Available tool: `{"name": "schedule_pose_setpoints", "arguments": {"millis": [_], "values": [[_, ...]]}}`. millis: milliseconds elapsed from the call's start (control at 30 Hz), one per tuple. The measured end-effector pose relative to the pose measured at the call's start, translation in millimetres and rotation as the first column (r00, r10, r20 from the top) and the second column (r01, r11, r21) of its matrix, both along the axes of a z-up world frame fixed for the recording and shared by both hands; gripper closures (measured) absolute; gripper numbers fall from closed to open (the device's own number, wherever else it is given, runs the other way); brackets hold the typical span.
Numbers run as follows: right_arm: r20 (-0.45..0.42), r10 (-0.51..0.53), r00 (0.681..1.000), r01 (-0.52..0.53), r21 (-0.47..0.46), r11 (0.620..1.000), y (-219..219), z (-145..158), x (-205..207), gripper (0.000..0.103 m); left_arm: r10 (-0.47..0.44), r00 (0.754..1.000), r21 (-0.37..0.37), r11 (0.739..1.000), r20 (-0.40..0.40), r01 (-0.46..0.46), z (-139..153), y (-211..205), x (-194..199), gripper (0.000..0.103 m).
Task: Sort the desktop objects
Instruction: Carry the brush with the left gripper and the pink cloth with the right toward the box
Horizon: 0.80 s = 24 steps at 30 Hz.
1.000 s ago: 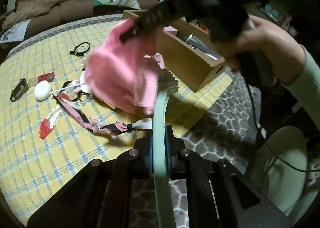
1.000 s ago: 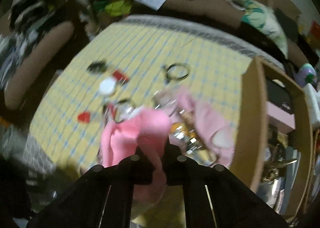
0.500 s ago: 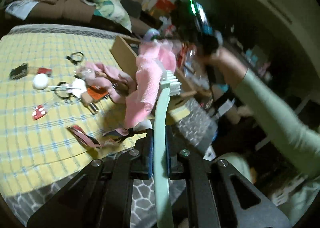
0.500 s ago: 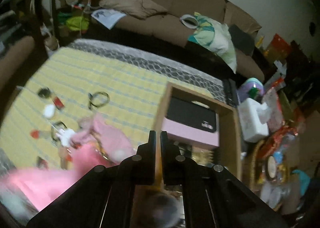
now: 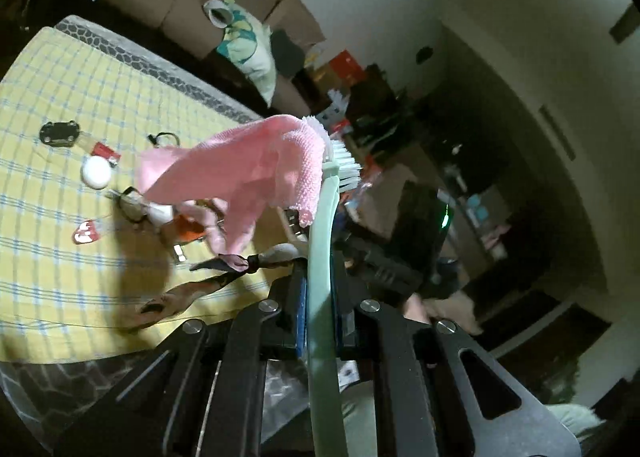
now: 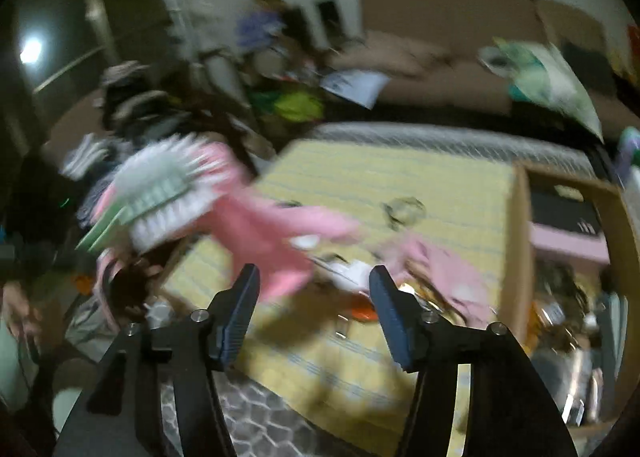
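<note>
The left gripper [image 5: 321,321] clamps the mint-green brush [image 5: 325,241] by its stiff handle, with a pink cloth [image 5: 240,173] snagged on its bristles at twelve o'clock. The cloth is light and floppy, best pinched at an edge. The right gripper [image 6: 314,297] is opening, nothing between its jaws.

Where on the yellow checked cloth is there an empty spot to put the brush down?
The yellow cloth is bare along its far side, between the grey patterned border and the black clip. The near part, in front of the red-and-white piece, is bare too. The middle is crowded, around the white ball and patterned ribbon.
</note>
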State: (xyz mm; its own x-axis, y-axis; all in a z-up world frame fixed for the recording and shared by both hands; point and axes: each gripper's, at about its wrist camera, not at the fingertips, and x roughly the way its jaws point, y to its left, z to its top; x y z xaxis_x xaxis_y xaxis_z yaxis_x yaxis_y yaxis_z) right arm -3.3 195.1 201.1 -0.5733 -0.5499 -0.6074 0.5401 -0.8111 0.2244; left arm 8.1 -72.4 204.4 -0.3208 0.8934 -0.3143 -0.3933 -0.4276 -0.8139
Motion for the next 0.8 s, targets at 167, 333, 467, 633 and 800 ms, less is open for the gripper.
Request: {"name": "schedule_pose_setpoints", "arguments": {"millis": [167, 333, 467, 633, 800], "values": [[-0.143, 0.028, 0.989, -0.028, 0.002, 1.000, -24.7, 21.8, 14.8, 0.025, -0.041, 0.999, -0.012, 0.999, -0.011, 0.041, 18.3, 14.2, 3.5, 0.094], [-0.254, 0.004, 0.967, -0.024, -0.072, 0.997, -26.6, 45.1, 17.7, 0.014, -0.070, 0.997, 0.048, 0.996, -0.021, 0.071, 34.9, 27.8, 14.5, 0.094], [-0.236, 0.029, 0.971, -0.068, -0.158, 0.985, -26.5, 48.9, 11.9, 0.023, -0.090, 0.995, 0.112, 0.989, -0.029, 0.093, 44.1, 36.3, 18.3, 0.094], [-0.149, 0.022, 0.989, -0.053, -0.208, 0.977, -28.8, 38.1, 7.9, 0.097, -0.091, 0.995, 0.175, 0.980, -0.034, 0.096, 51.0, 46.2, 21.0, 0.091], [0.024, -0.049, 0.998, 0.053, -0.226, 0.973, -7.0, 1.4, -7.4, 0.099, -0.066, 0.997, 0.229, 0.971, -0.045, 0.074, 61.0, 49.6, 20.0, 0.090]]}}
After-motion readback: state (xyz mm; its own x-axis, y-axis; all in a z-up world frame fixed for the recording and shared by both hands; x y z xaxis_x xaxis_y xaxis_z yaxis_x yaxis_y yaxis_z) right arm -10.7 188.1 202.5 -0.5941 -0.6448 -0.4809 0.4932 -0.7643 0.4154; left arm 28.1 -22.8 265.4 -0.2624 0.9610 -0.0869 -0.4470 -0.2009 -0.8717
